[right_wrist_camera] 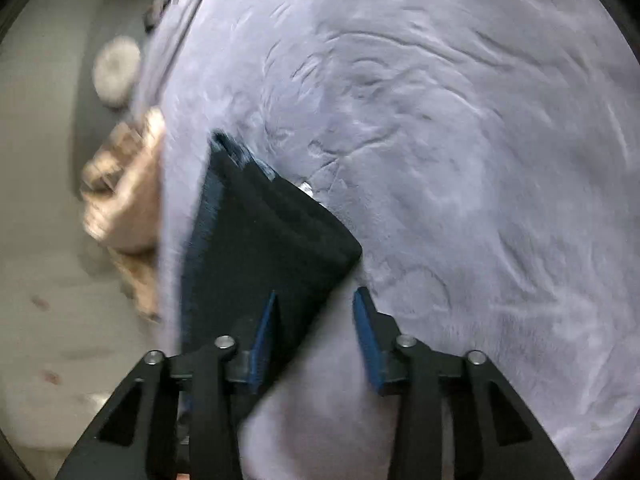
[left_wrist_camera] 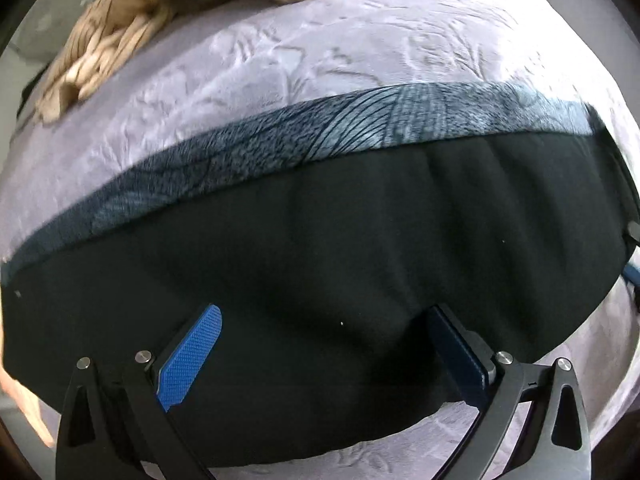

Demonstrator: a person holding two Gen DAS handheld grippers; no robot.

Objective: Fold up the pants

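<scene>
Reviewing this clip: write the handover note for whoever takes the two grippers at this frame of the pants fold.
Left gripper: open, over the near edge of the black pants, gripping nothing.
Right gripper: open, at a corner of the pants, jaws not closed on fabric.
Pants lie flat on the lavender bedspread, with a blue patterned strip showing along the far edge; a tan knit blanket lies beyond.
Done: pants look at least partly folded.
Left: probably regrasp and fold again; the fold count cannot be told.

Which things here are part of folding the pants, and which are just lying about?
Job:
black pants
patterned blue layer beside them
left gripper, open
right gripper, open

Lying about:
tan knitted fabric
lavender bedspread underneath
</scene>
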